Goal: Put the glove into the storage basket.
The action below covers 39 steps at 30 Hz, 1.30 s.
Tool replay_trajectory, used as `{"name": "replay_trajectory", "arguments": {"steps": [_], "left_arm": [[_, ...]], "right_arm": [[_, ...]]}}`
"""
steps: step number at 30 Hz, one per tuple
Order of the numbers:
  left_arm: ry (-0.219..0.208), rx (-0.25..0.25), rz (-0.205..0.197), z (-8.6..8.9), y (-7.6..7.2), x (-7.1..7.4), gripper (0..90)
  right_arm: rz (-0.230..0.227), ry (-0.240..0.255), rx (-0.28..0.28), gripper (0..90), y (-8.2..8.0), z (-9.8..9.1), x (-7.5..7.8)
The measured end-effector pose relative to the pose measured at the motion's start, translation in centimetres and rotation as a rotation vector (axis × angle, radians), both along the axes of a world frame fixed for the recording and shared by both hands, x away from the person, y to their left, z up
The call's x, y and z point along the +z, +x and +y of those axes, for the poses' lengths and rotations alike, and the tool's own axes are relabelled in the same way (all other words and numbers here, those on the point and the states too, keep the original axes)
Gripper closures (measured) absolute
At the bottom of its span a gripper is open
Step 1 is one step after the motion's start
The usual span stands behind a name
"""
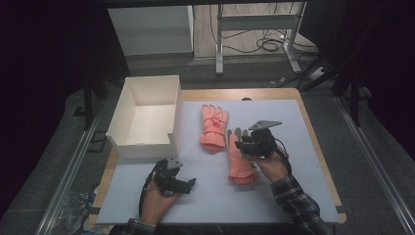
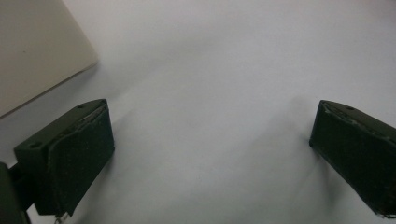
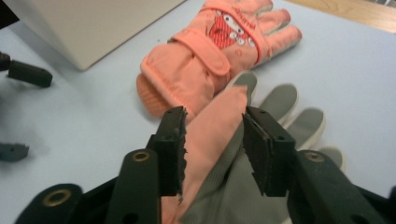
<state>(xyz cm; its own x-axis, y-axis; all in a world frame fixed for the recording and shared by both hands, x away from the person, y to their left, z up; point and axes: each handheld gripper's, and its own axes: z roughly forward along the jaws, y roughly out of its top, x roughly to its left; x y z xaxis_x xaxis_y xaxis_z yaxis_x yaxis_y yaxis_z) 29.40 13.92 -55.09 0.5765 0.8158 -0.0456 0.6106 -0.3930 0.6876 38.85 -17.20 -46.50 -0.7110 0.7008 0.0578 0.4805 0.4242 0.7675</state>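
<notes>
1. While the right gripper [image 3: 212,147] hangs over it with jaws apart, the near glove [image 1: 240,161] lies on the worktop [image 1: 303,147], fingers pointing away from the person.
2. Long axis runs near-to-far, beside the second glove [image 1: 214,127].
3. Left gripper [image 2: 210,154] jaws stand wide apart, nothing between them.

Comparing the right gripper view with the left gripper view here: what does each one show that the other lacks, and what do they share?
Right gripper view: two orange gloves, the near glove palm-up between the right gripper jaws, which stand apart from it, the far glove strap-side up, plus a strip of wooden table edge. Left gripper view: the left gripper with jaws wide open over bare mat, nothing between them. Shared: the pale mat and a corner of the white box.
</notes>
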Motion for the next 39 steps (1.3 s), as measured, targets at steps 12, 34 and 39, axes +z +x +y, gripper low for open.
{"name": "replay_trajectory", "arguments": {"steps": [12, 34, 39], "left_arm": [[-0.003, 0.001, 0.002, 0.0, 0.0, 0.0, 0.0], [-0.002, 0.001, 0.002, 0.0, 0.0, 0.0, 0.0], [-0.004, 0.001, 0.002, 0.0, 0.0, 0.0, 0.0]], "right_arm": [[-0.004, -0.03, 0.058, 53.6, 3.3, 2.7, 0.5], [0.001, -0.063, 0.092, 47.4, 8.5, 7.6, -0.5], [0.018, -0.092, 0.109, 47.6, 9.0, 8.5, -1.4]]}}
